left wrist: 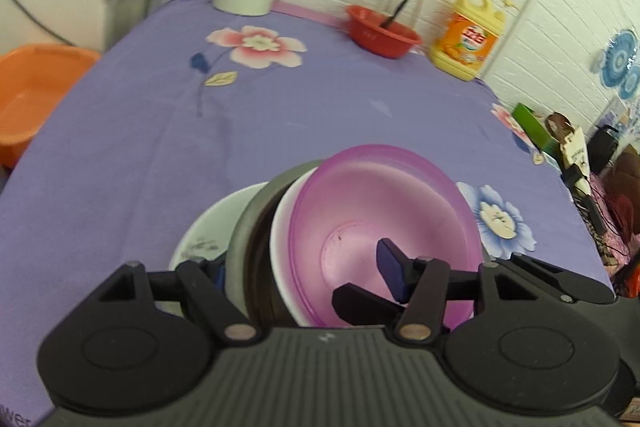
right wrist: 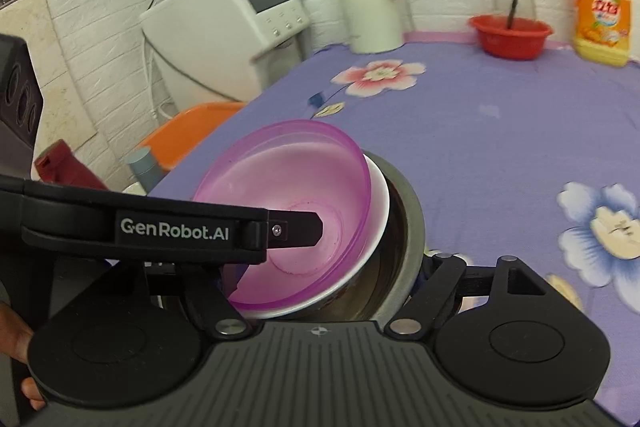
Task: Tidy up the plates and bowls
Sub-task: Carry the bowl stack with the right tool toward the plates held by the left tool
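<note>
Black linkage arms and ribbed housing fill the bottom of both wrist views, and beyond them sits a nested stack of dishes, tilted on edge. In the left view the left gripper [left wrist: 304, 271] straddles the stack: its right finger reaches inside the purple bowl [left wrist: 384, 223], and its left finger sits outside the grey metal bowl [left wrist: 256, 227], next to the patterned white plate [left wrist: 204, 239]. So the left tongs look clenched on the stack, with the white bowl [left wrist: 282, 247] sandwiched between the purple and grey ones. The right gripper [right wrist: 320, 267] also seems to clasp the same stack from the opposite side, though its left finger is hidden behind the other tool's arm [right wrist: 160, 227], so its grip is only probable. All of this hangs over the near edge of the purple flowered tablecloth [left wrist: 280, 107], well apart from the red basin [left wrist: 382, 35] and the detergent jug [left wrist: 468, 35].

The main risk I see is slippage: the bowls are loosely nested and steeply tilted, so the purple one could slide out, or the two tools could pull unevenly and spill the stack.
</note>
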Demonstrator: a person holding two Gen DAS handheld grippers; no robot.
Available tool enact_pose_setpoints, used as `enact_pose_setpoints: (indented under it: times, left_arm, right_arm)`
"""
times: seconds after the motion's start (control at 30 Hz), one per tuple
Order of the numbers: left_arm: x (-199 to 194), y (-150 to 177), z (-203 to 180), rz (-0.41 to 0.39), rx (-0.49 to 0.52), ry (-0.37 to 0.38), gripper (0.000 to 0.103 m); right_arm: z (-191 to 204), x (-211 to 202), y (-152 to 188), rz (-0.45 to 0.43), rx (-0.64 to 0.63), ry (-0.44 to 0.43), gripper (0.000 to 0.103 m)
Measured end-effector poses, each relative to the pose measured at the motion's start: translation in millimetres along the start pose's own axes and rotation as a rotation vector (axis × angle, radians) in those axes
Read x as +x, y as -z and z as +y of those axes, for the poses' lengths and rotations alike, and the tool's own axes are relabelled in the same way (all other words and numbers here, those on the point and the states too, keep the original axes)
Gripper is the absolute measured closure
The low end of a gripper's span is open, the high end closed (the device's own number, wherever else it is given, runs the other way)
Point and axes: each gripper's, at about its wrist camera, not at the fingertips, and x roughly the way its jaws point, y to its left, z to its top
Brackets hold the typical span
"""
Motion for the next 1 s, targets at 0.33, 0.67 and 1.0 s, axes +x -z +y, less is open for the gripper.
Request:
enact_pose_setpoints:
  times: [0.33, 0.67, 1.0]
  left_arm:
    - [-0.4, 3.6, 11.3, -0.076, 0.071, -0.023, 0.03]
    - [-1.2, -2.2, 20.6, -0.117, 0.059, -0.081, 0.03]
    - [-1.5, -9.6, 23.9, -0.141, 0.028, -0.099, 0.03]
  right_arm:
    - [16.3, 15.8, 2.6, 0.036, -0.079, 0.068, 0.0]
    - [15.5, 23.5, 5.1, -0.005, -0.092, 0.088, 0.0]
    - [20.8, 28.8, 2.0, -0.02, -0.103, 0.081, 0.0]
